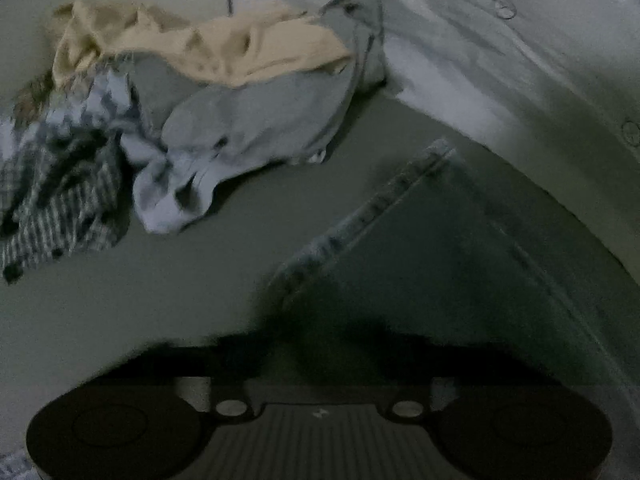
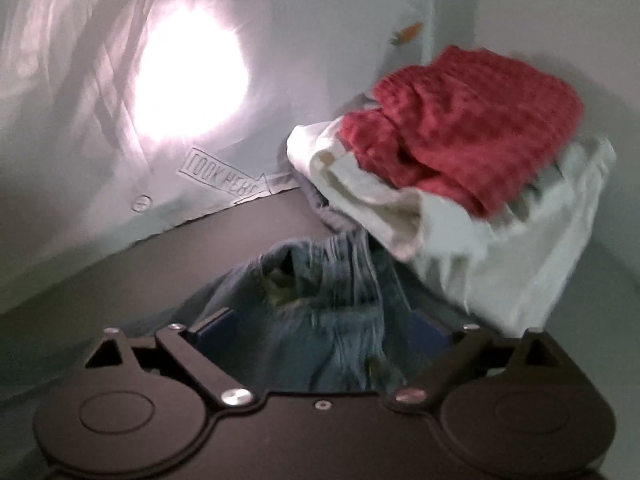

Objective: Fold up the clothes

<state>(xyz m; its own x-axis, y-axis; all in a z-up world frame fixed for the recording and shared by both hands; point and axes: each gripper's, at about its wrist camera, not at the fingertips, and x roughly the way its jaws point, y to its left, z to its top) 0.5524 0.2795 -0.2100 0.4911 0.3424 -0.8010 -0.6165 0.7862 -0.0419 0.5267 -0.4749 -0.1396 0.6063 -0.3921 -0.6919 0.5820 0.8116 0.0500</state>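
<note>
A pair of blue jeans [image 1: 420, 248] lies on the dark table, its hem edge running diagonally in the left wrist view. My left gripper [image 1: 320, 344] is low over the jeans in deep shadow; its fingers are too dark to make out. In the right wrist view the jeans [image 2: 320, 300] bunch up between the blue pads [image 2: 218, 332] of my right gripper [image 2: 320, 336], whose jaws stand wide apart around the denim.
A pile of unfolded clothes lies at the left: a yellow garment [image 1: 208, 44], a grey-blue one [image 1: 248, 128] and a checked shirt [image 1: 60, 184]. A stack with a red knit [image 2: 472, 128] on white cloth [image 2: 500, 248] stands at the right. White backdrop walls [image 2: 120, 80] close the table's far side.
</note>
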